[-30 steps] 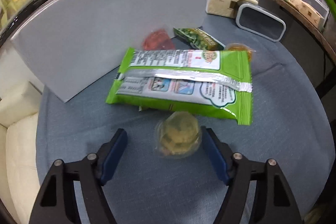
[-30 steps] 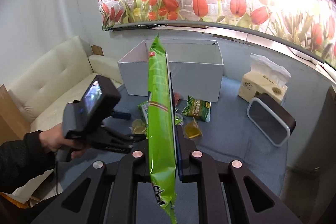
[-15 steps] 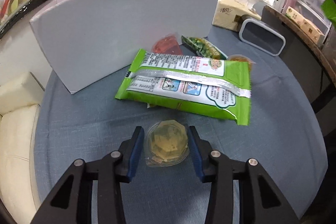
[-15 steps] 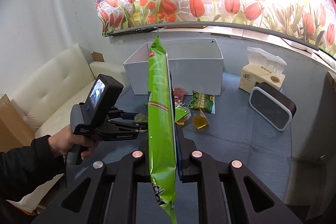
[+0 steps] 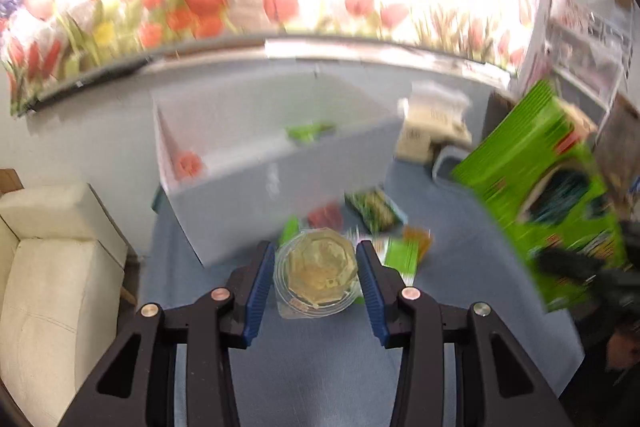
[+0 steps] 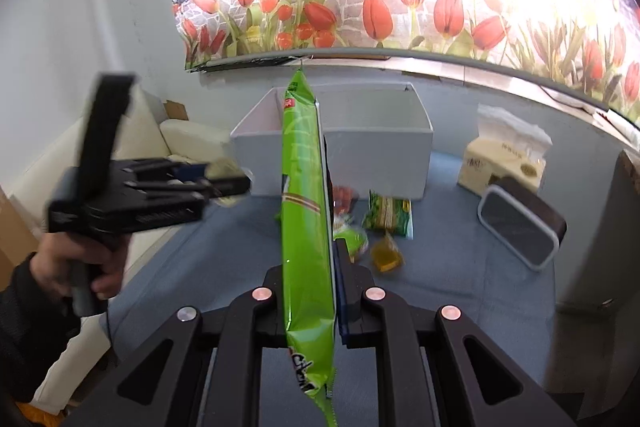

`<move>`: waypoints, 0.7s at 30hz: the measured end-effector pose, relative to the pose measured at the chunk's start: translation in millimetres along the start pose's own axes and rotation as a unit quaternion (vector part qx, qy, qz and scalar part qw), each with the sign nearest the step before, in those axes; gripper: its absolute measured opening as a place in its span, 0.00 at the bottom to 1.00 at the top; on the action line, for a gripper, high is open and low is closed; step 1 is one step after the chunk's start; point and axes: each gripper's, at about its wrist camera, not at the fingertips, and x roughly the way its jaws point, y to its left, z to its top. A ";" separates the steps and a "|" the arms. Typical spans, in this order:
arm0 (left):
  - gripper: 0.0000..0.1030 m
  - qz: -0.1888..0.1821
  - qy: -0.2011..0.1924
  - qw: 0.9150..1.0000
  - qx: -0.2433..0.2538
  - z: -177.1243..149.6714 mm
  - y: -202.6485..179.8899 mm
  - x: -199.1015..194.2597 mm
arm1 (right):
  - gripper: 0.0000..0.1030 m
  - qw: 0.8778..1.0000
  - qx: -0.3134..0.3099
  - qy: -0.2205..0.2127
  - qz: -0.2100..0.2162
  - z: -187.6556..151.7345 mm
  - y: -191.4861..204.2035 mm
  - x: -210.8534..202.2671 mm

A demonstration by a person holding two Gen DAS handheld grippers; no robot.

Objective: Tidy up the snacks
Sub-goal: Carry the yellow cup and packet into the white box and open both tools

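Observation:
My left gripper [image 5: 316,273] is shut on a clear round snack cup [image 5: 316,275] with a yellow-green filling and holds it above the blue table. It shows in the right wrist view [image 6: 230,183] at the left, near the white box [image 6: 376,143]. My right gripper [image 6: 310,267] is shut on a tall green snack bag [image 6: 306,219], held on edge; the same bag [image 5: 548,187] shows at the right of the left wrist view. The white box [image 5: 280,183] holds a red item [image 5: 186,165] and a green packet [image 5: 308,133].
On the table before the box lie a red packet [image 6: 344,197], a green pea packet [image 6: 388,213], an orange jelly cup [image 6: 386,253] and another green bag [image 6: 352,241]. A tissue box [image 6: 504,159] and a dark lidded container [image 6: 520,227] stand right. A cream sofa [image 5: 56,267] is left.
My left gripper closed on the snack cup, lifted it off the table and tilted up toward the box. The right gripper kept holding the green bag nearly still.

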 end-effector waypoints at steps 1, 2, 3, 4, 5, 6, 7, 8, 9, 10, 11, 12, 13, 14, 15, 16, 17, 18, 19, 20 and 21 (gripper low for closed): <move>0.45 0.004 -0.011 1.000 -0.005 9.3 2.2 -8.2 | 0.14 1.000 0.003 -0.001 0.000 7.3 -0.6 2.5; 0.45 0.008 -0.019 1.000 -0.009 16.3 5.0 -14.7 | 0.14 1.000 0.004 -0.004 -0.003 15.9 -0.9 5.6; 0.45 0.013 -0.028 0.999 -0.016 26.1 7.9 -19.8 | 0.14 1.000 0.002 -0.006 -0.006 23.1 -0.7 8.9; 0.45 0.016 -0.036 0.999 -0.024 36.6 11.7 -24.2 | 0.14 1.000 0.001 -0.009 -0.009 31.1 -0.8 12.7; 0.45 0.018 -0.041 0.999 -0.028 43.2 14.9 -26.8 | 0.14 1.000 0.003 -0.011 -0.011 40.0 -1.3 17.0; 0.45 0.022 -0.049 0.998 -0.030 55.4 18.9 -28.7 | 0.14 1.000 0.004 -0.013 -0.010 50.6 -1.9 22.9; 0.45 0.027 -0.054 0.998 -0.032 64.4 22.2 -29.5 | 0.14 1.000 0.003 -0.014 -0.015 60.7 -1.8 28.7; 0.45 0.031 -0.059 0.997 -0.033 72.9 26.2 -29.2 | 0.14 1.000 0.002 -0.017 -0.022 73.5 -1.7 35.4; 0.45 0.033 -0.062 0.997 -0.033 81.4 30.3 -26.6 | 0.14 1.000 0.004 -0.020 -0.021 83.4 -1.4 40.2; 0.45 0.035 -0.063 0.997 -0.034 89.8 33.9 -22.8 | 0.14 1.000 0.006 -0.021 -0.016 96.0 -2.0 47.4; 0.45 0.034 -0.064 0.997 -0.039 97.1 39.0 -19.0 | 0.14 1.000 0.009 -0.021 -0.017 105.1 -2.6 52.5; 0.45 0.033 -0.062 0.997 -0.040 105.0 44.6 -13.5 | 0.14 1.000 0.011 -0.022 -0.017 116.7 -3.5 59.3; 0.45 0.033 -0.060 0.997 -0.041 111.3 48.1 -9.8 | 0.14 1.000 0.013 -0.021 -0.014 128.2 -5.0 67.0; 0.45 0.034 -0.060 0.997 -0.043 116.1 52.6 -6.0 | 0.14 1.000 0.013 -0.019 -0.013 136.2 -7.5 73.2; 0.45 0.035 -0.059 0.997 -0.044 121.8 56.8 0.8 | 0.14 1.000 0.013 -0.014 -0.017 147.1 -11.2 84.0; 0.45 0.040 -0.058 0.996 -0.047 126.7 61.4 8.8 | 0.14 1.000 0.010 -0.007 -0.021 155.2 -14.1 93.5; 0.45 0.044 -0.054 0.996 -0.049 130.3 65.7 17.2 | 0.14 1.000 0.007 -0.002 -0.024 160.1 -15.5 101.1; 0.45 0.044 -0.050 0.996 -0.052 133.7 70.7 25.6 | 0.14 0.999 -0.001 0.006 -0.032 167.7 -17.8 114.1; 0.45 0.045 -0.050 0.996 -0.054 135.8 75.3 32.1 | 0.14 0.999 -0.007 0.010 -0.038 171.3 -19.1 122.3; 0.45 0.049 -0.045 0.996 -0.054 136.7 78.1 39.3 | 0.14 0.999 -0.006 0.017 -0.044 175.3 -22.5 132.4; 0.45 0.053 -0.041 0.996 -0.054 137.0 81.6 46.5 | 0.14 0.999 0.004 0.025 -0.039 178.6 -27.1 142.7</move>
